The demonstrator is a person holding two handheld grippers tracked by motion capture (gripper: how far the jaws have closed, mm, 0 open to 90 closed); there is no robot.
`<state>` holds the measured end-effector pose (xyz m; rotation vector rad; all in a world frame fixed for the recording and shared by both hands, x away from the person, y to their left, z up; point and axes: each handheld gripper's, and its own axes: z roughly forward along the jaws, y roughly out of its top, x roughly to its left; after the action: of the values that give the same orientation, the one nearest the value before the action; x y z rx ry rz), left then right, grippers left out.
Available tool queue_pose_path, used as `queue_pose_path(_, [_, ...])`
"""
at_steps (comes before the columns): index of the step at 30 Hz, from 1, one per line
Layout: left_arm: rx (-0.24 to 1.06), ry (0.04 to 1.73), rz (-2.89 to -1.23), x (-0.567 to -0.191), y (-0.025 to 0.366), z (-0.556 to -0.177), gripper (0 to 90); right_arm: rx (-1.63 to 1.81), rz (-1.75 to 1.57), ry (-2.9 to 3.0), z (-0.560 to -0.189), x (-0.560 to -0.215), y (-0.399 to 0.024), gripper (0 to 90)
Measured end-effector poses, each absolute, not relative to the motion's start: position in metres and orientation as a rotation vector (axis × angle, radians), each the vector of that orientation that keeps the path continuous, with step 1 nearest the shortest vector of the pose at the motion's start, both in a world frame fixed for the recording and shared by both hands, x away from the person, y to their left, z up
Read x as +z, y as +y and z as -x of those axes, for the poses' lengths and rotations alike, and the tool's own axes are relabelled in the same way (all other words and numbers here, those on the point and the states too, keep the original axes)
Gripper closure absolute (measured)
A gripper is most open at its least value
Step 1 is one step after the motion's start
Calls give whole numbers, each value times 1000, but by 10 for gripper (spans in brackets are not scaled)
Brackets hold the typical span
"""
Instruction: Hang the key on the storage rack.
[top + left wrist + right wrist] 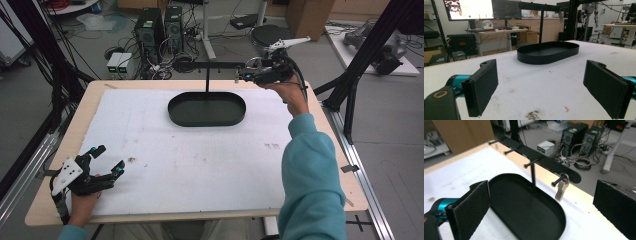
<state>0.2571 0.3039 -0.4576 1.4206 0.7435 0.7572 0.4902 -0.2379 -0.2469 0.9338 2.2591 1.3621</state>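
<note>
A black oval tray (207, 124) lies at the back middle of the white table mat, and a thin post (207, 79) rises from it to a black bar (215, 64) with pegs. A bunch of silver keys (562, 188) hangs from the peg nearest my right gripper; the keys (237, 75) sit at the bar's right end. My right gripper (245, 70) hovers open just right of them, and between the pads of the right gripper (544, 192) there is nothing. My left gripper (111, 157) rests open at the front left, far from the tray (546, 59).
The white mat (200, 165) covers most of the wooden table (320, 115). A teal sleeve (310, 175) reaches up the right side. Black frame struts (355, 70) stand at the right edge; computers and cables (160, 35) lie on the floor behind.
</note>
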Motion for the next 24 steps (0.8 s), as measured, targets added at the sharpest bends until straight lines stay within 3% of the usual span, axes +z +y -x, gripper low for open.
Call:
queue_pose_path(8, [750,752,-1414,-458,304,-258,130,1450,-802,2220,-438,-268,-256,5])
queue_pose_path(24, [753,751,-1418,-458,304,-258,130,1680,-777,1866,-325,-384,-299,5])
